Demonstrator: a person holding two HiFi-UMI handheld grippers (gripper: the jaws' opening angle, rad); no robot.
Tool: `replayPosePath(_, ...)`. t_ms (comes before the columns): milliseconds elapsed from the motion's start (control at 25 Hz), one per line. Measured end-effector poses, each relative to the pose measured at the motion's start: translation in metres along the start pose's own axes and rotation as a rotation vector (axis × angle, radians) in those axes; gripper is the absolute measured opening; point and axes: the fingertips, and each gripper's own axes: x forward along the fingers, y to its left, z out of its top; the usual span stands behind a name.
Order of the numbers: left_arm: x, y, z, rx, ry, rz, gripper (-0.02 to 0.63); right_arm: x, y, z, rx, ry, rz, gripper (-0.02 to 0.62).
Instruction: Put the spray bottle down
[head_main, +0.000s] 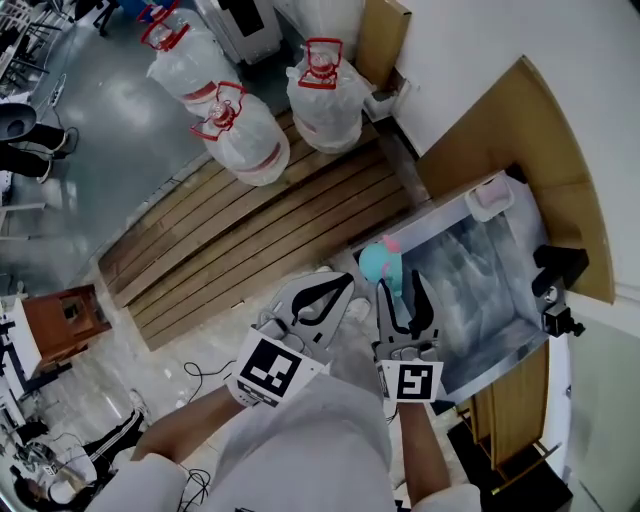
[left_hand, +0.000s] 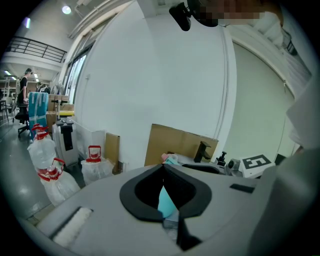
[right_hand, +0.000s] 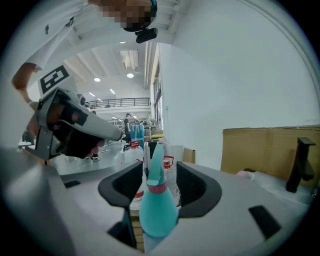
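- Setting first: I stood over a steel sink (head_main: 480, 285) against a white wall, with a wooden plank platform (head_main: 250, 230) on the floor to its left.
- My right gripper (right_hand: 160, 167) had its jaws spread wide, as wide as I ever got them. The teal spray bottle (right_hand: 157, 205) stood upright in the gap, pink collar and nozzle pointing up.
- As far as I could see, the pads weren't pressing on it. There was a bit of daylight on both sides of the neck.
- From the head view, the bottle sat at the sink's corner nearest the planks, just in front of my right gripper's fingers (head_main: 388, 310). I honestly couldn't tell if its base was resting on the steel.
- My left gripper (left_hand: 163, 166) had its jaws together, tips meeting and nothing pinched. Through the loop behind the tips I could see a sliver of that same teal bottle.
- The two grippers were side by side, the left one over the floor edge just beside the sink.
- Further out, a black faucet (head_main: 558, 265) stood on the far side of the sink, with cardboard sheets (head_main: 540, 130) leaning on the wall behind it.
- A few big water jugs wrapped in plastic (head_main: 245, 135), with red handles, sat at the far end of the planks.
- Way off in the left gripper view, a person stood near some desks.
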Motion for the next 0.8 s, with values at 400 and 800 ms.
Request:
replayPosePath(400,-0.013,-0.009,0.034,0.025,-0.052,-0.043,0.005,-0.039,-0.021,0.063,0.028,-0.029,-0.132,0.084)
replayPosePath(800,-0.019,-0.025,0.068,0.075,-0.103,-0.125,0.005,-0.087,-0.051,0.108,0.033,0.059,-0.328,0.035)
